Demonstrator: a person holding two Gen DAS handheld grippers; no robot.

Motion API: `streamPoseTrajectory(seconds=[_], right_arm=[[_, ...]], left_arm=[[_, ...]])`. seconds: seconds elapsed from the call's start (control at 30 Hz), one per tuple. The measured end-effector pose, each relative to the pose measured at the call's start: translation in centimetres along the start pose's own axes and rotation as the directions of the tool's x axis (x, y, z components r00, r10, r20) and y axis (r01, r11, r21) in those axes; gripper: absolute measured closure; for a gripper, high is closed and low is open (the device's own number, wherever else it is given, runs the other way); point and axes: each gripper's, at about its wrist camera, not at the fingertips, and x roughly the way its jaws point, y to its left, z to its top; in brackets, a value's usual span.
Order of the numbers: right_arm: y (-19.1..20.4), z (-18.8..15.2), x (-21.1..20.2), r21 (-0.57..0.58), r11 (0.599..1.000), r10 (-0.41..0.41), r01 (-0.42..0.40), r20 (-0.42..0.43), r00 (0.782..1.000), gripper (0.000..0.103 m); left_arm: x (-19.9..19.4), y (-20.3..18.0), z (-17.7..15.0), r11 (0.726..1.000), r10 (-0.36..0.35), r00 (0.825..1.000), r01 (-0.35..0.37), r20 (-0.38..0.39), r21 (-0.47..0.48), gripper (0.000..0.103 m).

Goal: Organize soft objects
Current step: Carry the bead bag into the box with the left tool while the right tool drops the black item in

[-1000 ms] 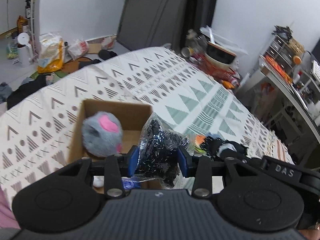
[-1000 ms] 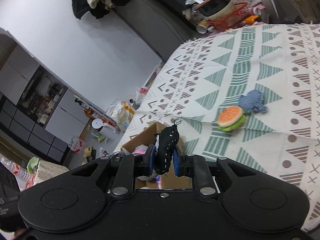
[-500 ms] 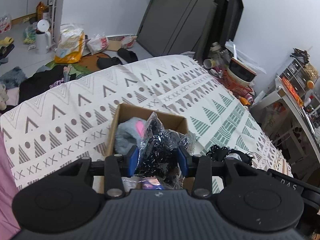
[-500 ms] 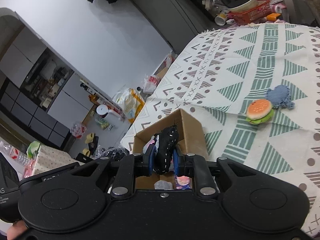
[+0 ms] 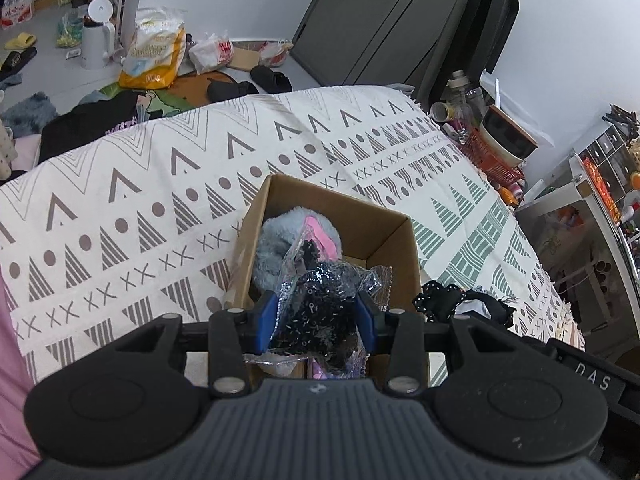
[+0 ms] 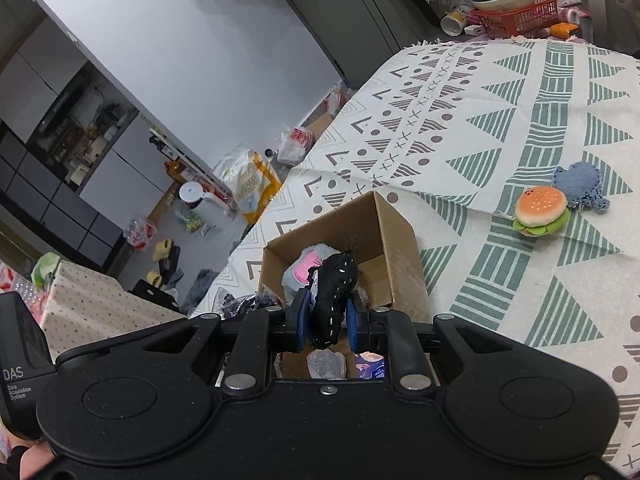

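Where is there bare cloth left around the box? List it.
Bare: the patterned cloth left of the cardboard box, and the stretch between box and burger toy. Crowded: inside the box, filled by the grey plush, with both loaded grippers above it.

"DAS" on right tool body [image 5: 592,378]; "DAS Data Acquisition System" on left tool body [image 6: 18,380].

A white jug [image 5: 96,36] stands on the floor just left of a yellow-and-white sack [image 5: 154,50]; a small white plastic bag [image 5: 212,51] lies right of the sack.
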Motion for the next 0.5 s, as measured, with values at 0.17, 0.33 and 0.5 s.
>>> streamPoseTrajectory(seconds=[0.17,0.33,0.5], right_arm=[[0.4,0.0,1.0,-0.012,1.000,-0.018,0.018,-0.016,1.000,0.084],[0.7,-0.1,1.9,-0.024,0.999,-0.036,0.035,-0.032,0.999,0.084],[0.9,0.4,2.8,-0.027,0.998,-0.051,0.050,-0.040,0.998,0.084]], left_arm=[[1.0,0.5,0.1,1.000,-0.012,1.000,0.012,0.007,-0.018,0.060],[2.3,1.4,0.2,0.996,-0.065,0.997,0.062,-0.037,-0.060,0.051],[2.3,2.2,0.2,0.994,-0.062,0.998,0.060,-0.024,-0.089,0.048]])
